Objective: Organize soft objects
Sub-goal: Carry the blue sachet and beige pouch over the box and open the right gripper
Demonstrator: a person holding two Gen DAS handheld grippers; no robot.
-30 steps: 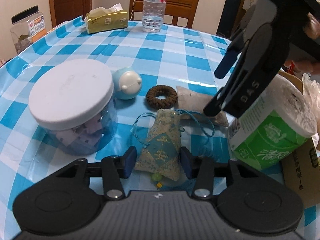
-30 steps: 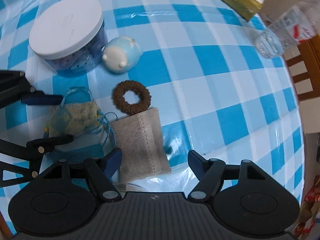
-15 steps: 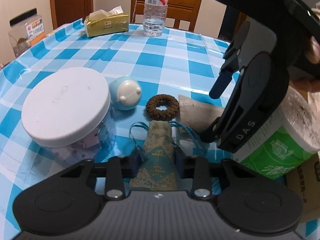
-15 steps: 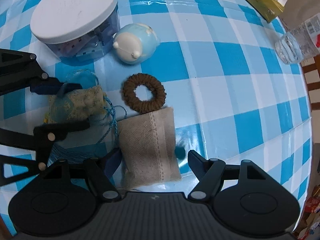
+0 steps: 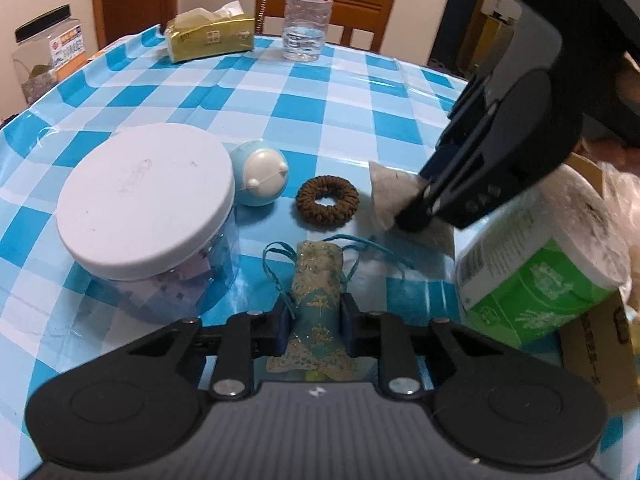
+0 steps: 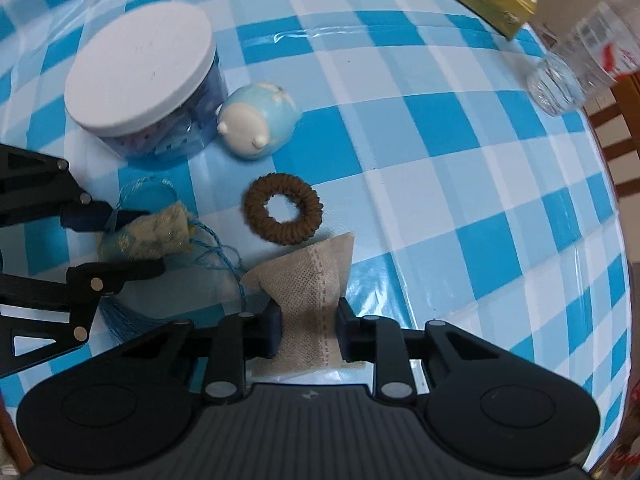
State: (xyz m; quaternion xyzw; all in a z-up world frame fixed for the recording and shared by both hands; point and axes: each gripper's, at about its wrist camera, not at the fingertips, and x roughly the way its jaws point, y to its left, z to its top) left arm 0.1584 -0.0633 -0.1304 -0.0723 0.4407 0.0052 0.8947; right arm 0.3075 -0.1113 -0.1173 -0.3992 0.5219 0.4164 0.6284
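Checked tabletop (image 6: 440, 128): white-lidded jar (image 6: 140, 68) near its left edge, brown ring (image 6: 283, 214) mid-surface. My right tongs (image 6: 306, 330) are clamped across the beige pouch (image 6: 308, 280); my left tongs (image 5: 314, 322) clamped on the teal sachet (image 5: 318, 280). Each bag's long axis runs straight ahead from its tongs, so I judge lifting comes next.

The tabletop (image 5: 348, 104) wore a blue-and-white checked cover. Ahead of the left gripper (image 5: 313, 322) lay a brown ring scrunchie (image 5: 327, 205), with a blue-and-white round toy (image 5: 262, 178) and a white-lidded jar (image 5: 146, 204) to its left. Farther off stood a water bottle (image 5: 306, 28) and a yellow tissue pack (image 5: 210, 38).
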